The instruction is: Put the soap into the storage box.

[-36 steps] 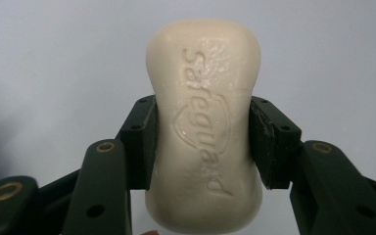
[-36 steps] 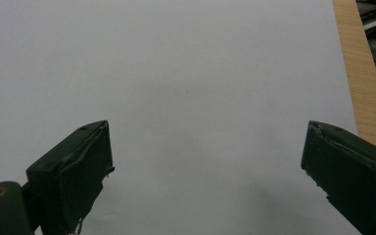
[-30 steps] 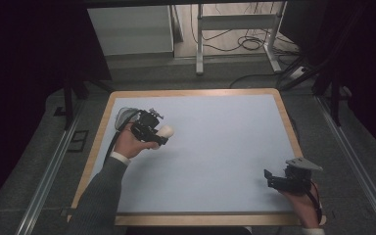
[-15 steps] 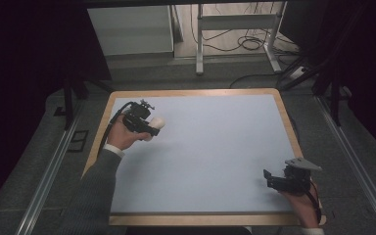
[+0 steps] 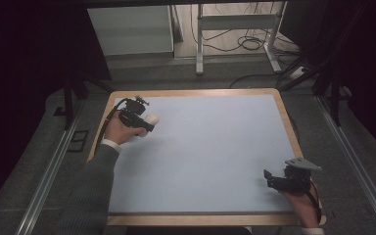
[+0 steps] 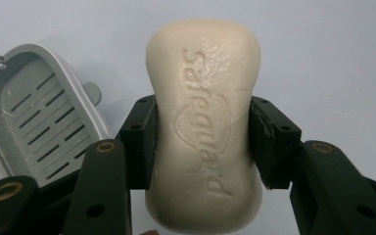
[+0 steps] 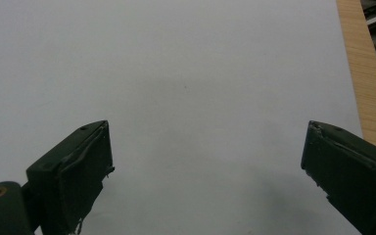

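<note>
Near the far left corner of the table (image 5: 284, 122), the left hand-held gripper (image 6: 200, 142) squeezes the soap bar (image 6: 203, 122) just beside the grey soap dish (image 6: 39, 122), so hold tight and lower it flat inside, while the right hand-held gripper (image 7: 205, 166) waits wide open

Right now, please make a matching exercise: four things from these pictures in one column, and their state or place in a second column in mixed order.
Things:
1. soap bar
2. soap dish
3. right gripper
4. wooden table edge

States or places:
a. grey, slotted, nothing in it
b. jaws wide apart, nothing between them
c. clamped between the jaws of the left gripper
d. runs beside the pale blue mat

Pairs: 1-c, 2-a, 3-b, 4-d
</note>
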The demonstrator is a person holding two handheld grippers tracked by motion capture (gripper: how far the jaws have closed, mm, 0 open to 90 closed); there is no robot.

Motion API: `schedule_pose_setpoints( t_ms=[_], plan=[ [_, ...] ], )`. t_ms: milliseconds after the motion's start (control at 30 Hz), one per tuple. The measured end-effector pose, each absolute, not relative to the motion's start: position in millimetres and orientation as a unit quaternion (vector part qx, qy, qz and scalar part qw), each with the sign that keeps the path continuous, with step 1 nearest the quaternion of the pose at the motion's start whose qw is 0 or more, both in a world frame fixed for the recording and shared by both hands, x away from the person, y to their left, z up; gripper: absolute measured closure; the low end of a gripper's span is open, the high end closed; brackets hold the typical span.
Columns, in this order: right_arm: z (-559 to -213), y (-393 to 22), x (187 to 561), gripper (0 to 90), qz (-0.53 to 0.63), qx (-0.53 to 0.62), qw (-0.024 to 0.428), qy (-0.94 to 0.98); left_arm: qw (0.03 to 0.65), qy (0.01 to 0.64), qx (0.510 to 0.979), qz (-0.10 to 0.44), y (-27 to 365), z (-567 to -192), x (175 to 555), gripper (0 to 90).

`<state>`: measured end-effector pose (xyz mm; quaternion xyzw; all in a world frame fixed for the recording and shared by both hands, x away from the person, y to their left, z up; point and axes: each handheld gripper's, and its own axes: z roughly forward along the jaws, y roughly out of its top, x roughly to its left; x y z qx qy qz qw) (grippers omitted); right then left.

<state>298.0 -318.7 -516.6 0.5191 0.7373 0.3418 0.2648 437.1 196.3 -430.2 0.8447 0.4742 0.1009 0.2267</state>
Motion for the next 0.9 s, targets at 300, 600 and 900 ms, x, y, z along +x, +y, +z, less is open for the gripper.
schedule_pose_setpoints(
  t_ms=[300,600,900],
  plan=[
    [-516,-318,298,4.7,0.344,0.517,0.264,0.738,0.229,0.490,0.835,0.100,204,-430,444,49.5],
    [-516,-320,298,4.7,0.344,0.519,0.263,0.737,0.233,0.512,0.821,0.101,218,-429,455,49.6],
    [-516,-319,298,4.7,0.343,0.519,0.265,0.737,0.231,0.531,0.808,0.106,230,-430,461,49.6]
  ],
)
